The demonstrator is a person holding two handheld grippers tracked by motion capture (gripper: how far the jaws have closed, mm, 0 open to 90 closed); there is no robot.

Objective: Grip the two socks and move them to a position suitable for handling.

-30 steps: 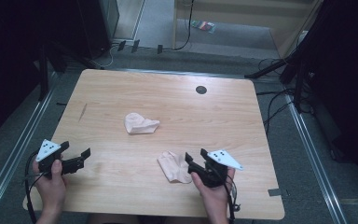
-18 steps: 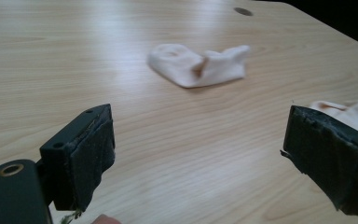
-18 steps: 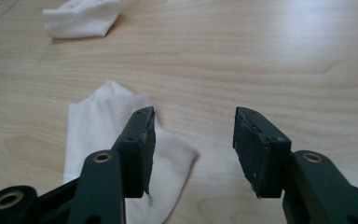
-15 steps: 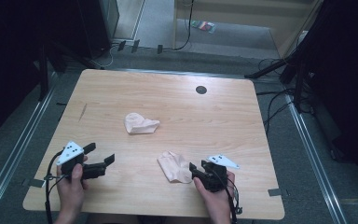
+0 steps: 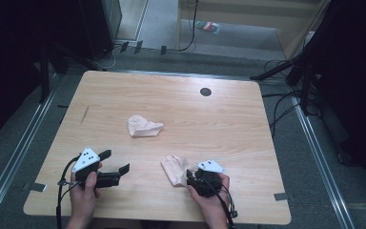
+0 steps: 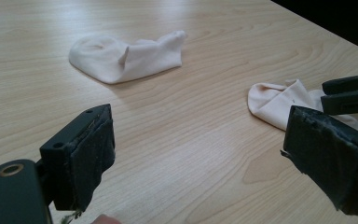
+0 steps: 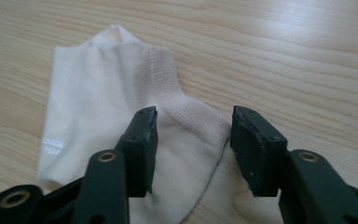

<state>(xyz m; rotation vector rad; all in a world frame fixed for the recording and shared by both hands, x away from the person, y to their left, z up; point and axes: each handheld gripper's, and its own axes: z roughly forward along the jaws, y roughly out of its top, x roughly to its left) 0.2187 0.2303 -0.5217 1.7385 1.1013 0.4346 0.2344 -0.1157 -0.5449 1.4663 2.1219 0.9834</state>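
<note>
Right hand-held gripper (image 7: 193, 140) wide over near sock (image 7: 121, 116) at 6 o'clock; soft, light, pinch ribbed cuff edge. Left hand-held gripper (image 6: 205, 158) wide, empty.

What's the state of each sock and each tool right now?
Near sock: lying flat on the table, right tool's jaws over its edge.
Far sock: lying crumpled mid-table, untouched.
Left tool: open, jaws wide, nothing between them, above bare table.
Right tool: open, jaws either side of the near sock's ribbed edge, not yet closed.
</note>
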